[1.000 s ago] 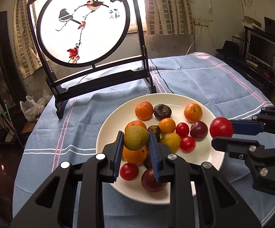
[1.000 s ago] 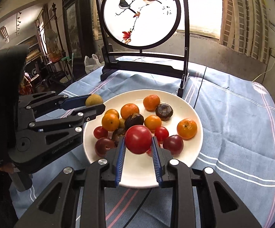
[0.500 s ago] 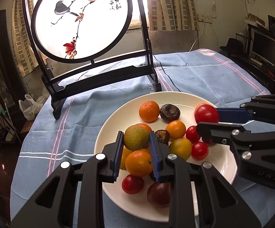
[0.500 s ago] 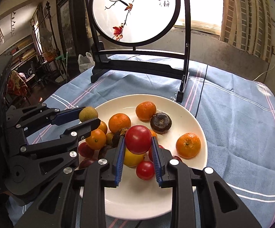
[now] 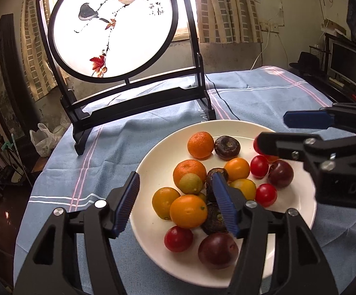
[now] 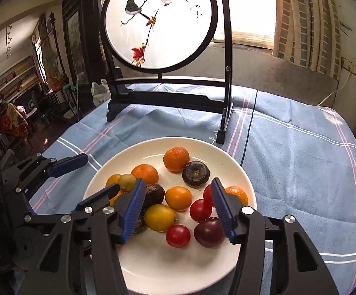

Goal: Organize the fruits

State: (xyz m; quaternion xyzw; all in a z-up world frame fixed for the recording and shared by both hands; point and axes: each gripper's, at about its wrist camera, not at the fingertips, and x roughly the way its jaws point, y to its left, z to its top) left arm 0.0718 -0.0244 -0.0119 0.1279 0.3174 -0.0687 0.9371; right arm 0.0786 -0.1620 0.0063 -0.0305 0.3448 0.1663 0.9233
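Both tongs, left (image 5: 175, 205) and right (image 6: 176, 210), hang wide open and empty over the plate (image 6: 178, 270), so lift straight up without nudging the piled fruit.

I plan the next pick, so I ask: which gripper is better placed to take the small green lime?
Left. The green lime lies between the open fingers of the left gripper; for the right gripper it sits outside its span, to the left.

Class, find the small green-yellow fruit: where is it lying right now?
In the left wrist view, the green-yellow fruit lies on the white plate, left of centre, against an orange mandarin.
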